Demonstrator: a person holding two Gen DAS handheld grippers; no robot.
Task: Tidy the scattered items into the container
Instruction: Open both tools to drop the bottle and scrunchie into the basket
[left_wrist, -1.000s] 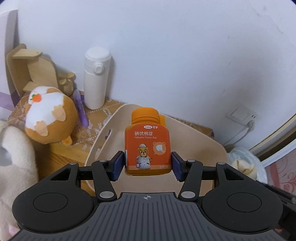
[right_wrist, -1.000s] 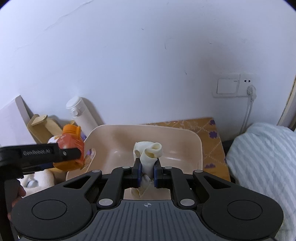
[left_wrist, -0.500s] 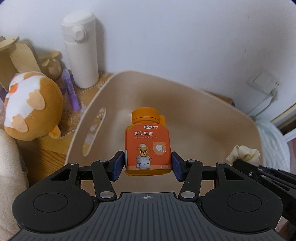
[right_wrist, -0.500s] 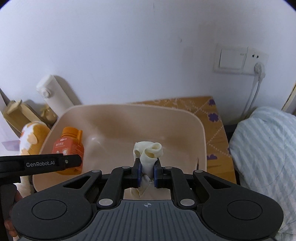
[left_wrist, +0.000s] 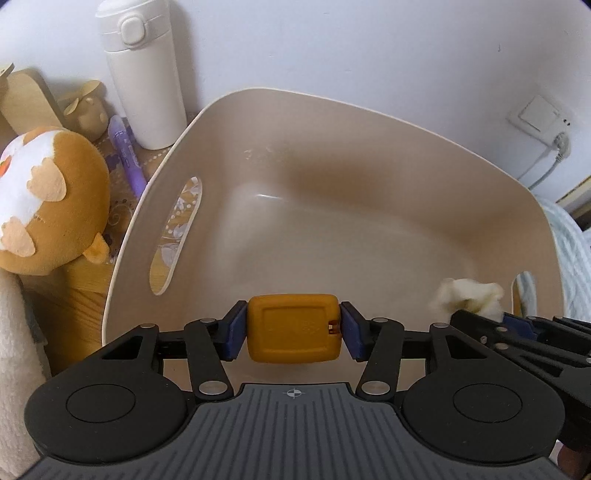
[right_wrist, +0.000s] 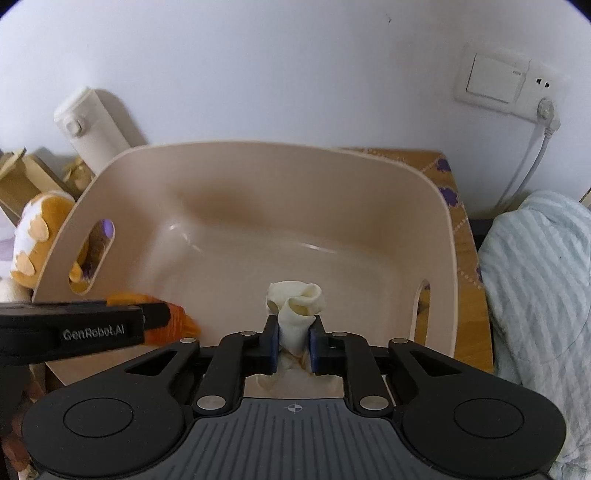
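Note:
A beige plastic tub (left_wrist: 332, 96) with handle slots fills both views (right_wrist: 258, 151); its inside holds nothing but the grippers' loads. My left gripper (left_wrist: 293, 329) is shut on an orange bottle (left_wrist: 293, 326), tipped so its orange cap faces the camera, inside the tub's near left part. The bottle also shows in the right wrist view (right_wrist: 173, 321). My right gripper (right_wrist: 293, 341) is shut on a cream crumpled cloth (right_wrist: 295, 304) over the tub's near right part; the cloth shows in the left wrist view (left_wrist: 467, 297).
Left of the tub stand a white thermos (left_wrist: 142, 70), a purple pen (left_wrist: 125, 155), an orange-and-white plush toy (left_wrist: 48, 199) and wooden pieces (left_wrist: 26, 99). A striped blanket (right_wrist: 535, 277) lies at the right. A wall socket with a cable (right_wrist: 546, 110) is behind.
Both grippers moved forward and down into the tub. The left gripper tipped the orange bottle from label-facing to cap-facing. The right gripper kept hold of the cloth.

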